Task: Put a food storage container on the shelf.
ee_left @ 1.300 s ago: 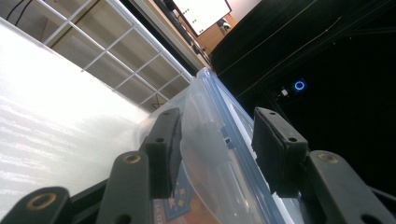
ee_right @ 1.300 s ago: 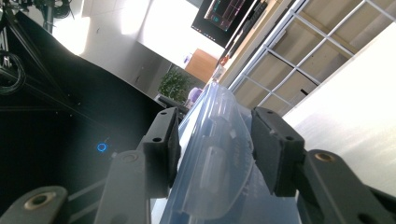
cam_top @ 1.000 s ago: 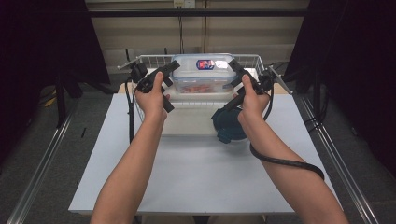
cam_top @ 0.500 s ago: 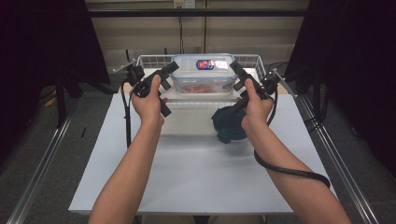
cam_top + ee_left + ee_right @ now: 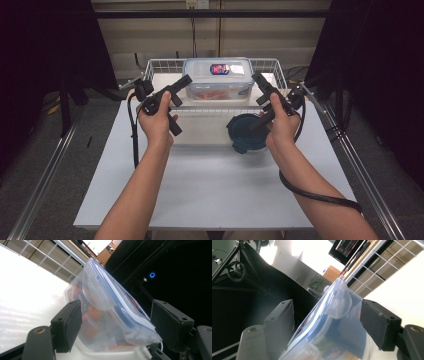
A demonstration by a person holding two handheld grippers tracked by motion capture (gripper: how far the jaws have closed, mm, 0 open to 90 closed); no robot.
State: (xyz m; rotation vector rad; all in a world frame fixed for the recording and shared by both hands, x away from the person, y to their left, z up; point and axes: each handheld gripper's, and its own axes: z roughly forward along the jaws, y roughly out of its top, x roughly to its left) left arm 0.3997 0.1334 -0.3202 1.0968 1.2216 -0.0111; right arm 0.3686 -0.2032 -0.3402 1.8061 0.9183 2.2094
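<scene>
Both forearms enter from bottom of frame, extended toward upper centre, hands raised over white surface (image 5: 210, 175).

Left hand-held gripper (image 5: 184, 83): angled up-right, jaws spread, just been opening; corner of clear rectangular plastic food container with blue-edged lid (image 5: 218, 79) between jaws, pads off it.

Right hand-held gripper (image 5: 257, 80): angled up-left, jaws spread, just been opening; opposite container end between jaws, no contact.

Container sits upper centre, inside white wire basket (image 5: 160, 67), between the two hand-held grippers.

Dark teal round lid (image 5: 242, 134) on surface below right hand.

The end of a clear lidded food container (image 5: 110, 320) with reddish contents sits between the left gripper (image 5: 117, 322)'s two black jaws, which have just been opening, pads apart from its sides.
</scene>
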